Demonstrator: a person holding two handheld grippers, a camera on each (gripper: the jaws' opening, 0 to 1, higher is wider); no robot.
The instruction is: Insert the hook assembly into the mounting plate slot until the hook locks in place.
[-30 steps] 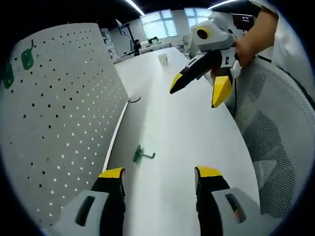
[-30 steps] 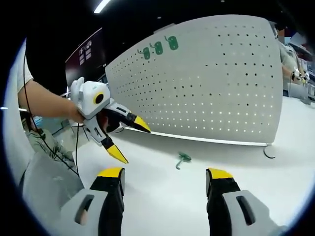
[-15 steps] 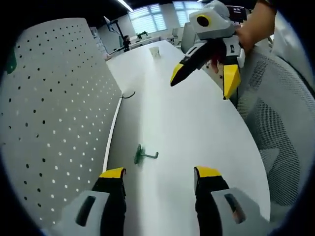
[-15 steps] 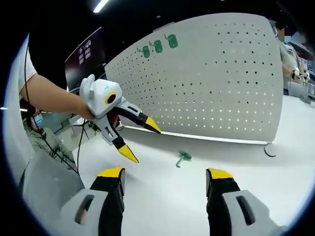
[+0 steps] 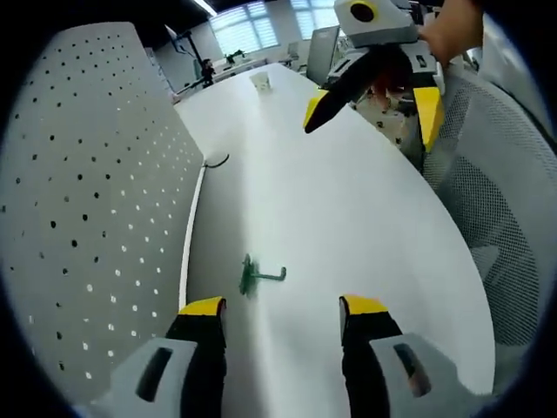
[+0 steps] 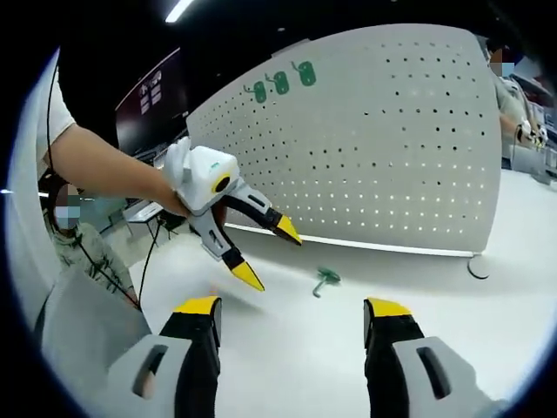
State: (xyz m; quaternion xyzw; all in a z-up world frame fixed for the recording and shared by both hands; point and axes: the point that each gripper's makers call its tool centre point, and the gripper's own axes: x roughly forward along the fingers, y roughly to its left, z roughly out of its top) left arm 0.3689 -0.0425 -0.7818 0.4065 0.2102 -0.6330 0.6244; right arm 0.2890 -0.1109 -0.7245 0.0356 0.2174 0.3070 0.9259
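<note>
One green hook (image 5: 255, 276) on table (image 5: 348, 209) | pegboard (image 6: 383, 148) beside | both jaws apart

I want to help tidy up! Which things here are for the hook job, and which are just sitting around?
For the job:
- green hook lying on the white table
- white pegboard it goes into
- left gripper, open
- right gripper, open

Just around:
- three green hooks already on the board
- mesh chair
- small white thing far down the table
</note>
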